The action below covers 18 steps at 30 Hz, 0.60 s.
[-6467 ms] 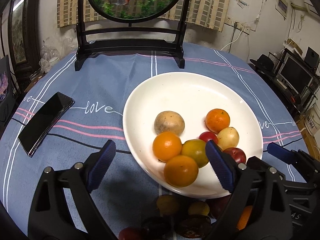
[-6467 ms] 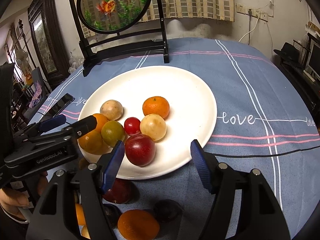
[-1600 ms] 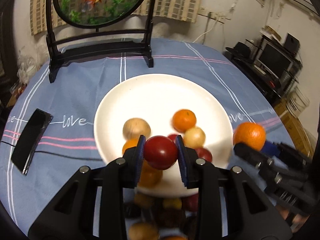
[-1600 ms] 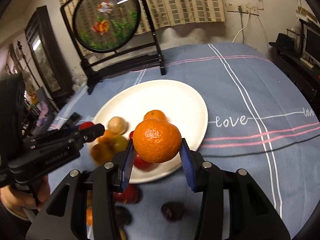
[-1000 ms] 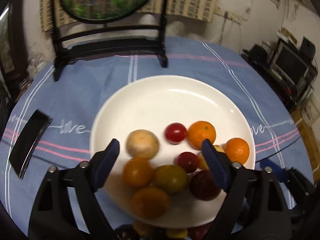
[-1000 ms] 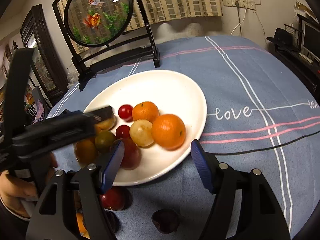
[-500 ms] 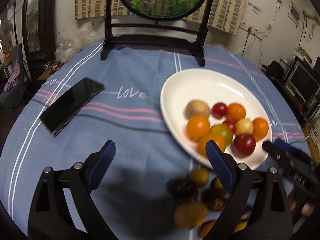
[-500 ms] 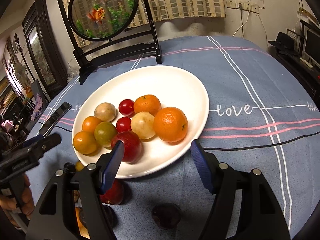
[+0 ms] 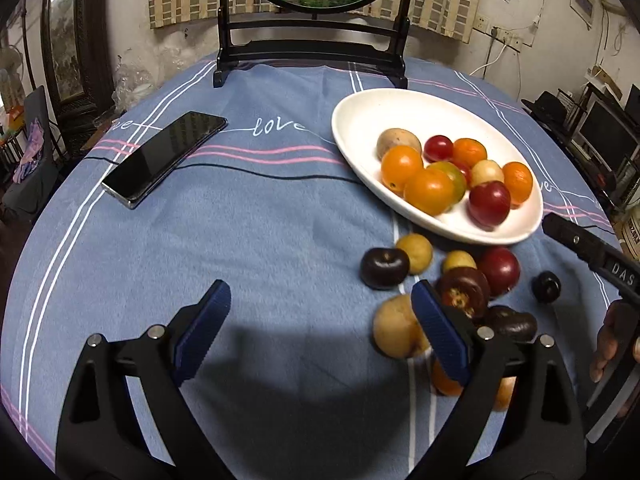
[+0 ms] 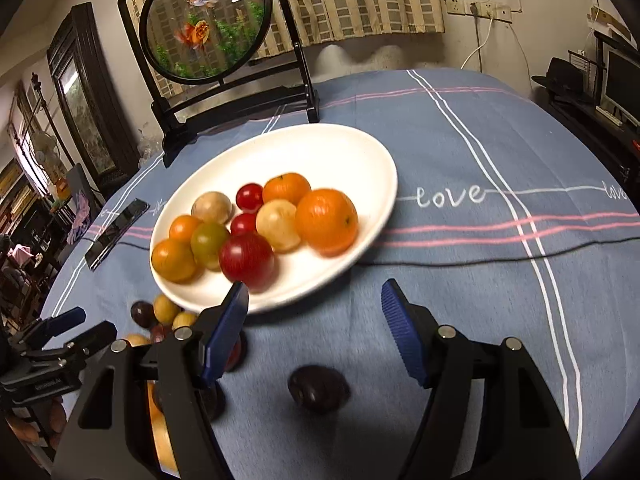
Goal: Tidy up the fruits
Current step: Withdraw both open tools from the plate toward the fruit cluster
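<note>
Both tongs are released and carry nothing. The left tongs [image 9: 320,320] hover over bare bench [image 9: 260,240]; a dark plum [image 10: 318,388] lies between the right tongs [image 10: 316,308].

Dim warm indoor light, dark fisheye corners, motion blur on the right-wrist plate [image 10: 372,168].

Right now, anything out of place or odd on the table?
Yes: loose fruit beside the white plate, including a lone dark plum apart from the cluster. A phone also lies on the cloth. Nothing spilled.
</note>
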Motion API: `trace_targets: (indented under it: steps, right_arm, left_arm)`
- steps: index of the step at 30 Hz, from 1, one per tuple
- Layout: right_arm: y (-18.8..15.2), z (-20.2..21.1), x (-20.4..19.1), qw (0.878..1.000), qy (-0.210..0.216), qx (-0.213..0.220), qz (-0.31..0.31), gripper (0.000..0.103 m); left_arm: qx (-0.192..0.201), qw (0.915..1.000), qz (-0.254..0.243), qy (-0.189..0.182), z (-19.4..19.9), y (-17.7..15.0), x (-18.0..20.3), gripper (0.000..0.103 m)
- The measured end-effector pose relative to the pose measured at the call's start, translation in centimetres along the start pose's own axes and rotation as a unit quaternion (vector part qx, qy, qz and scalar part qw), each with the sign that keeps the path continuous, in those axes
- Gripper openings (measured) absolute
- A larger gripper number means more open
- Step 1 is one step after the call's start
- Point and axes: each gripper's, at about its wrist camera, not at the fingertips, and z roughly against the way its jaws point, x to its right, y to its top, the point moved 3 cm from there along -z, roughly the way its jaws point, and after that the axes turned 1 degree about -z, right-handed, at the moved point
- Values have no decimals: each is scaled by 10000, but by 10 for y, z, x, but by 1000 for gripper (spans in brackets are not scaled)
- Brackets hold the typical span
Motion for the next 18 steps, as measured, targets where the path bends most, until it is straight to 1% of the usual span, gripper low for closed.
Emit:
trace_targets:
  steps: [3, 6, 10, 13, 16, 17, 18]
  right_arm:
    - [-9, 7, 6, 10000, 0, 10, -86, 69]
    - [-18, 11, 12, 9997, 96, -108, -212, 69]
    - [-28, 20, 20, 9994, -30, -123, -322, 69]
    - [-33, 24, 22, 9988, 34, -203, -445, 69]
    - [-44, 24, 16, 9982, 103, -478, -352, 69]
    - [-50, 23, 8, 9976, 167, -641, -180, 69]
    - [-54, 23, 3, 9973, 202, -704, -77, 69]
  left_arm:
    - [-34, 10000, -2, -36, 3, -6, 3, 93]
    - [-89, 9999, 1, -92, 3, -12, 7, 93]
    - [-152, 9998, 17, -112, 5, -22, 10, 93]
    - [-209, 9997, 34, -109, 8, -30, 7, 93]
    - [-258, 9996, 49, -112, 8, -39, 1, 93]
    - [-280, 9995, 67, -107, 7, -41, -1, 93]
    - [-316, 9994, 108, -105, 5, -45, -3, 93]
